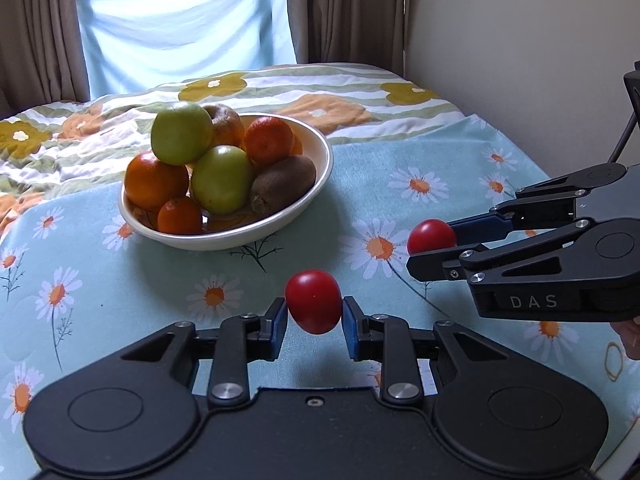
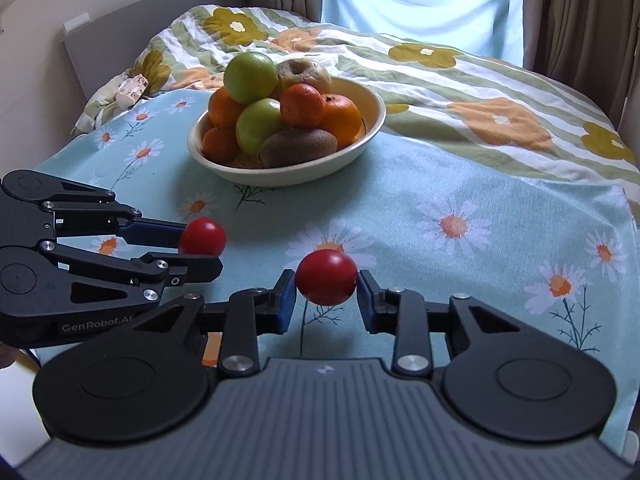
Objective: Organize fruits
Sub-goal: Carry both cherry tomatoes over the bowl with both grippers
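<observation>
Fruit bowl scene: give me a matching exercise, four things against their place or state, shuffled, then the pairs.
Things:
1. kiwi
2. top green apple
3. left claw
4. bowl

Places or states:
A. stands on the daisy cloth
B. shut on a red tomato, clear of the bowl
C. crowns the fruit pile
D. lies against the bowl's near rim

Pairs: 1-D, 2-C, 3-B, 4-A.

The right claw likewise grips its own red tomato.
</observation>
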A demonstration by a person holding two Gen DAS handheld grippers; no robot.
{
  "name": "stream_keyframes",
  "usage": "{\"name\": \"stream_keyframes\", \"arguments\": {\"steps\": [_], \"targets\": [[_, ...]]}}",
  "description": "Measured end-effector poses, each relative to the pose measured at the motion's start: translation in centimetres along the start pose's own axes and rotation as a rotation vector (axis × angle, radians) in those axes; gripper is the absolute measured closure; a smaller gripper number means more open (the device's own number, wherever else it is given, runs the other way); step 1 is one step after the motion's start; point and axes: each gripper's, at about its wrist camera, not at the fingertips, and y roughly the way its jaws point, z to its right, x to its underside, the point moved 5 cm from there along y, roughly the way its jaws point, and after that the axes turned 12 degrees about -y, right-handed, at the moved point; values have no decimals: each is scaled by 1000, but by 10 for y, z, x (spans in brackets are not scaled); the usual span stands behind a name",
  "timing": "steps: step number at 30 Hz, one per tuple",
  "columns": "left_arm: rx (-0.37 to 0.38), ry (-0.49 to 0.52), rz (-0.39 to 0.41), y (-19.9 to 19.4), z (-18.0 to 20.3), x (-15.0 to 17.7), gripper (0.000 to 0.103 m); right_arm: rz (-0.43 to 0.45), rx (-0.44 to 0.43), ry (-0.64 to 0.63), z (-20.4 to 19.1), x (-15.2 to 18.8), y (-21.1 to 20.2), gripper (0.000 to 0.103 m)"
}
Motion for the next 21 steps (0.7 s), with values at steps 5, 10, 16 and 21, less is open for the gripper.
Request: {"name": "stream_keyframes", "arguments": {"steps": [5, 10, 16, 21], "targets": [[-7, -20, 34, -23, 4, -10, 71, 23, 2, -4, -2, -13, -19, 55], [-13, -35, 75, -51, 10, -23, 71, 53, 3, -15, -6, -31, -42, 55], [-41, -55, 126, -84, 11, -42, 71, 94, 6, -21, -8, -56, -71, 55], [-69, -49, 161, -94, -1, -62, 71, 107, 8, -27, -8, -75, -81, 55]]}}
